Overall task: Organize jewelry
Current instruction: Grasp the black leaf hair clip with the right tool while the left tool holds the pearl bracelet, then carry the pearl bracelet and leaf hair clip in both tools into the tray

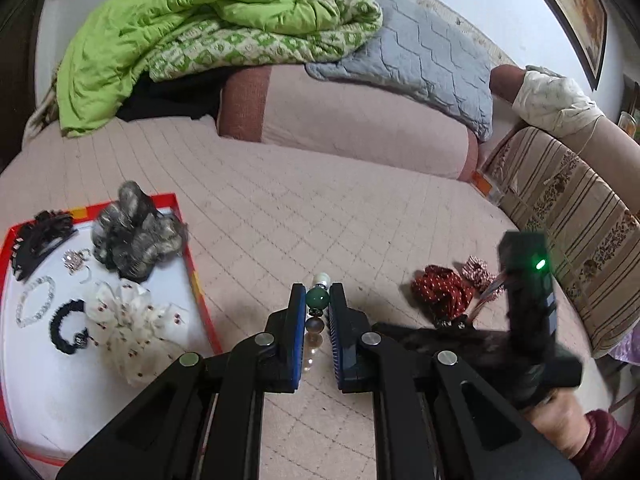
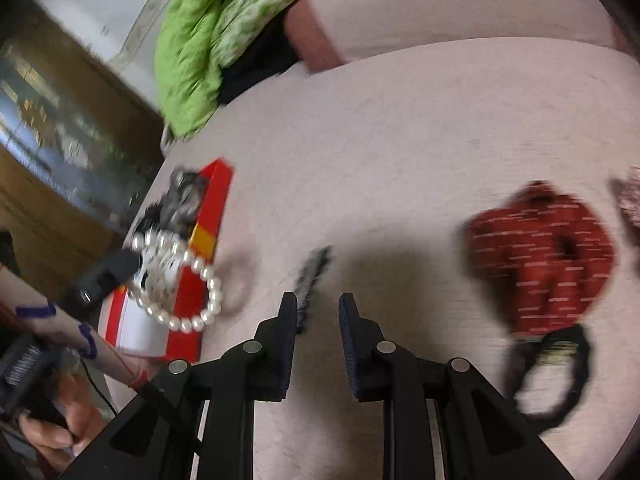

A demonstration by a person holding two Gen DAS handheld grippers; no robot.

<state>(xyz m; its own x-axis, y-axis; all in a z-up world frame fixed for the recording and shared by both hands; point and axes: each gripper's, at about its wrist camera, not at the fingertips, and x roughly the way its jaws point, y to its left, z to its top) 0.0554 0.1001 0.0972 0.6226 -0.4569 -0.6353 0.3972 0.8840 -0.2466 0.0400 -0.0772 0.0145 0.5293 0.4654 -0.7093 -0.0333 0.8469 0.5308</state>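
Observation:
My left gripper [image 1: 317,294] is shut on a bead bracelet [image 1: 317,300] with a green bead, a dark bead and pearls. In the right wrist view it [image 2: 120,266] holds the pearl bracelet [image 2: 180,280] up beside the red tray's edge. The red-rimmed white tray [image 1: 196,280] holds a grey furry clip [image 1: 136,236], a white scrunchie [image 1: 128,328], a black scrunchie [image 1: 64,328], a clear bead bracelet [image 1: 34,306] and a black claw clip [image 1: 40,236]. My right gripper [image 2: 318,302] is open and empty above the bed. A small black comb clip [image 2: 314,276] lies just beyond its left finger.
A red dotted scrunchie [image 2: 540,252] and a black hair band [image 2: 556,376] lie on the pink quilted bed [image 1: 320,208] to the right. A smaller patterned scrunchie [image 1: 476,272] lies beside them. A green quilt [image 1: 200,32] and pillows are at the back.

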